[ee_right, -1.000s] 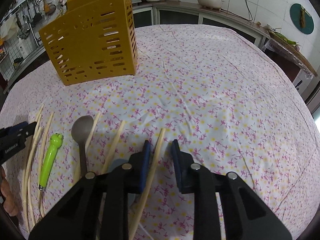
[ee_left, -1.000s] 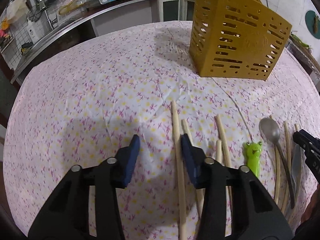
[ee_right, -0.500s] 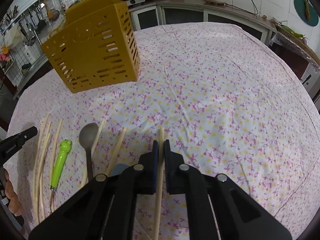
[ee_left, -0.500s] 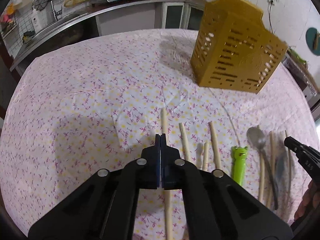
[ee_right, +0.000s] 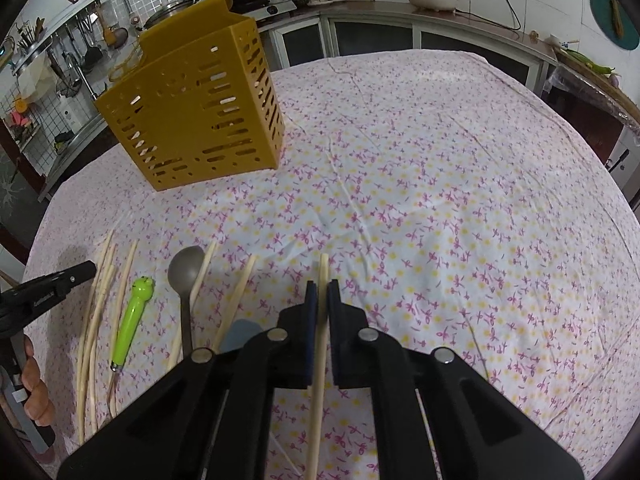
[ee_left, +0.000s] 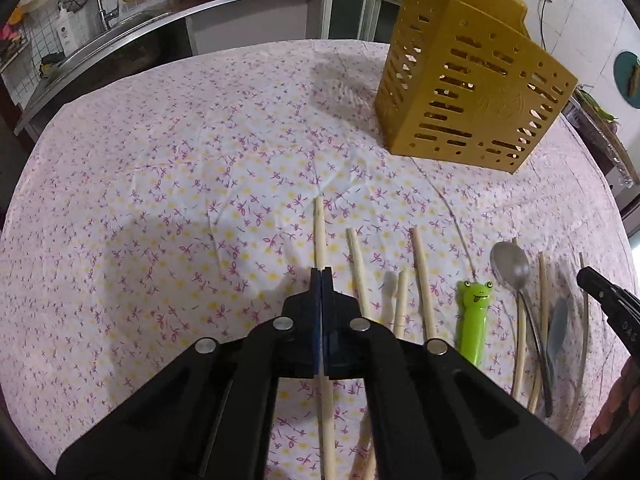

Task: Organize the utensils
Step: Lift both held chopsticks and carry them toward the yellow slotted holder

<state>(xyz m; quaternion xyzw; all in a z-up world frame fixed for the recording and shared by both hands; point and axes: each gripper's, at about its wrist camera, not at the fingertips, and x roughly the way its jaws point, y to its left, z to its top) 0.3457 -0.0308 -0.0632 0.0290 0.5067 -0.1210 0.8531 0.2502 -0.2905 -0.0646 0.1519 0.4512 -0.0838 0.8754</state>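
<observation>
Left gripper (ee_left: 321, 276) is clamped on one chopstick (ee_left: 319, 228); right gripper (ee_right: 322, 288) is clamped on another chopstick (ee_right: 323, 272). Yellow slotted holder (ee_right: 200, 108) stands on the tablecloth (ee_right: 440, 200) beyond them; its contents cannot be determined. Spoon (ee_right: 185, 272) and frog-handled utensil (ee_right: 134, 312) lie loose among remaining chopsticks.

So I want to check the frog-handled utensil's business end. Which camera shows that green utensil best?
The right wrist view: the green frog utensil lies fully visible, from frog head down to a thin dark tip. The left wrist view shows it closer, face clear, but only the handle; its working end is not visible there.
</observation>
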